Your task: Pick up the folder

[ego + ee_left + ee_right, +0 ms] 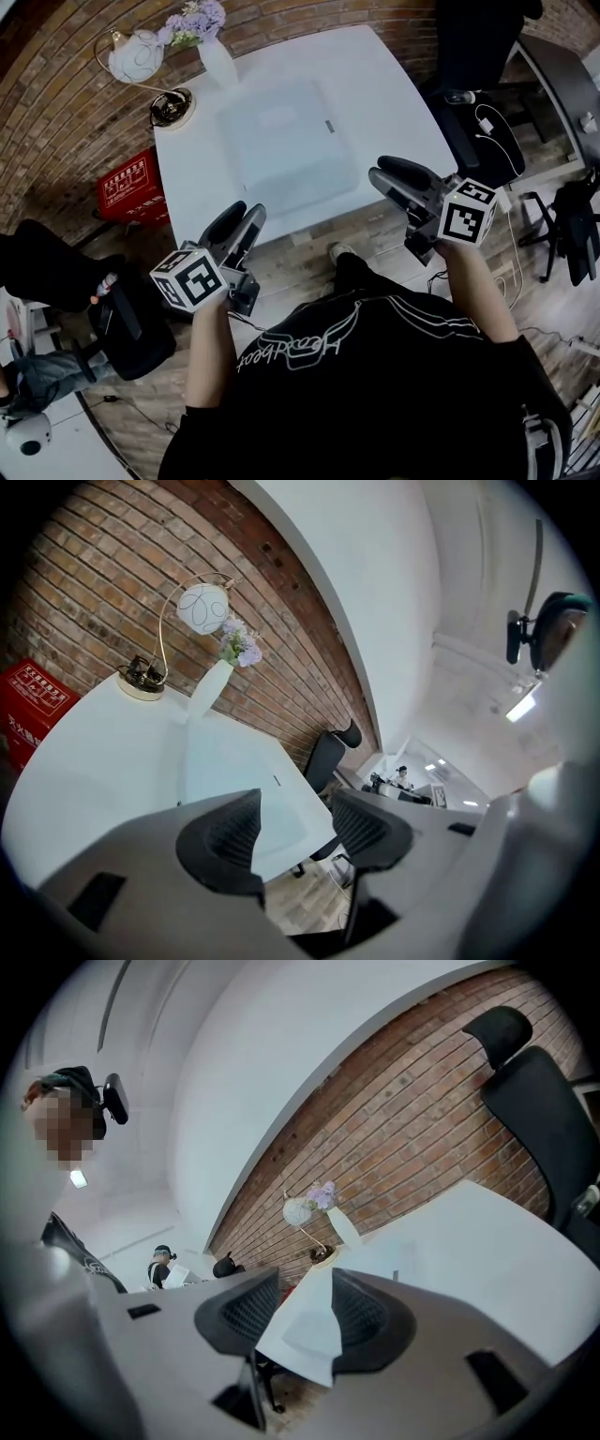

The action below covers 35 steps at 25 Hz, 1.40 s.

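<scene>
A pale, translucent folder (286,141) lies flat on the white table (398,89), reaching almost to the near edge. My left gripper (246,220) hovers just off the table's front edge, below the folder's near left corner, with its jaws apart and nothing between them. My right gripper (382,174) is at the folder's near right corner, also open. In the left gripper view the folder (234,761) lies ahead of the open left gripper (295,832). In the right gripper view the folder's corner (314,1330) shows in the gap of the right gripper (305,1312), untouched.
A globe lamp (141,56) and a white vase of purple flowers (211,47) stand at the table's far left corner. A red box (131,187) sits on the floor left of the table. Black office chairs stand at the right (478,56) and near left (122,323).
</scene>
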### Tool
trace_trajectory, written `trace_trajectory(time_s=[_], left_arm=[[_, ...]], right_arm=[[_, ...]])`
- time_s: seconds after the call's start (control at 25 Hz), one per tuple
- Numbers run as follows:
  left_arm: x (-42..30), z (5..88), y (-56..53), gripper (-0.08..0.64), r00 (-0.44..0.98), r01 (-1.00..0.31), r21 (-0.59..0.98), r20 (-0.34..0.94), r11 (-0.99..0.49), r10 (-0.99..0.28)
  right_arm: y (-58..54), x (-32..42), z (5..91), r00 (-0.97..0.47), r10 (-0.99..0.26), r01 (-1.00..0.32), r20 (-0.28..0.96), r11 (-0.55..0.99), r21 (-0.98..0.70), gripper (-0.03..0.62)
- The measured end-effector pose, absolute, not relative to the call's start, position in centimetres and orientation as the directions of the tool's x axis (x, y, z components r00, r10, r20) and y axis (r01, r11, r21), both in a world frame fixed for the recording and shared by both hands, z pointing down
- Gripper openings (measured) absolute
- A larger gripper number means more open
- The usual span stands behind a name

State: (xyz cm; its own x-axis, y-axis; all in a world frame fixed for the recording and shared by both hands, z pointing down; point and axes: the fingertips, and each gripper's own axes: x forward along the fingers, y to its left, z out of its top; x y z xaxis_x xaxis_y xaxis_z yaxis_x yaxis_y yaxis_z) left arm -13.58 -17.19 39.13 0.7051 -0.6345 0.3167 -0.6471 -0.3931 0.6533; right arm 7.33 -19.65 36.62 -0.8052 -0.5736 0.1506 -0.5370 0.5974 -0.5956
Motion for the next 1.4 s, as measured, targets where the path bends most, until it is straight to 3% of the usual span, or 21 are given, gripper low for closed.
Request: trace_trajectory(time_s=[0.36,0.8,1.32,1.4], left_arm=[[-15.7,44.2,-22.1,0.253,0.623,-0.722,0.645,0.45,-0.249,-0.64],[-17.1,51.5,-26.5,0.253,0.594,-0.73,0.677,0.566,-0.089,-0.571],[-17.5,53.6,-26.8,0.241,0.571,-0.764,0.641,0.625,-0.067,-0.533],[-17.3,53.9,-26.7,0.229,0.579,-0.756,0.652,0.623,-0.058,-0.526]], right_arm=[[-26.2,5.3,41.5,-0.86,-0.437,-0.499,0.263,0.615,-0.61,0.204],[-31.0,4.6,50.6,-0.856,-0.304,-0.516,0.418,0.531,-0.672,0.204],[-31.5,4.0,54.5,-0.837,-0.239,-0.541,0.492,0.492,-0.682,0.202],[-31.4,4.0,54.9,-0.834,-0.234,-0.545,0.499,0.484,-0.684,0.178]])
